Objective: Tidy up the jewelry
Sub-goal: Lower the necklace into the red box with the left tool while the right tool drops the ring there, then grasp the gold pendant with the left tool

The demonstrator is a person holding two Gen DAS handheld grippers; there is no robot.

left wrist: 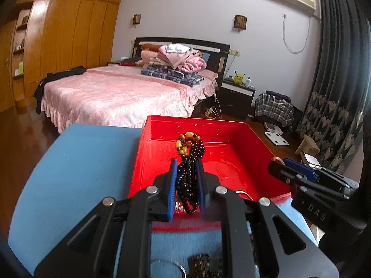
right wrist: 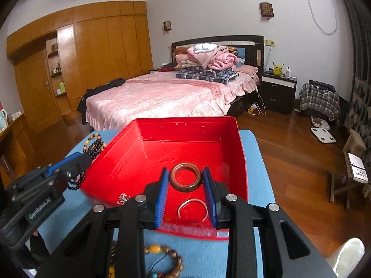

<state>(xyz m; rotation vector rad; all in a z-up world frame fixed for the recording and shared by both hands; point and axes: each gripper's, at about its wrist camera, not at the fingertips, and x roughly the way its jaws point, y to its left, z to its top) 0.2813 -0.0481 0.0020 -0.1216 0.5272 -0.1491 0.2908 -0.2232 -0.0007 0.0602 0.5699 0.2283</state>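
Observation:
A red tray (left wrist: 250, 136) (right wrist: 241, 153) stands on a blue table. My left gripper (left wrist: 186, 164) is shut on a black bead necklace (left wrist: 189, 180) with amber beads at its top, held over the tray's left part; the necklace also shows in the right wrist view (right wrist: 92, 149). My right gripper (right wrist: 185, 173) is shut on a brown bangle (right wrist: 185, 177), held above the tray; this gripper also shows in the left wrist view (left wrist: 278, 166). A silver open bangle (right wrist: 192, 206) and a small silver piece (right wrist: 123, 198) lie in the tray.
A wooden and amber bead bracelet (right wrist: 165, 261) lies on the blue table (right wrist: 204, 254) in front of the tray. A dark chain piece (left wrist: 201, 264) and a round ring shape (left wrist: 167, 266) lie under my left gripper. A bed (left wrist: 120, 95) stands beyond the table.

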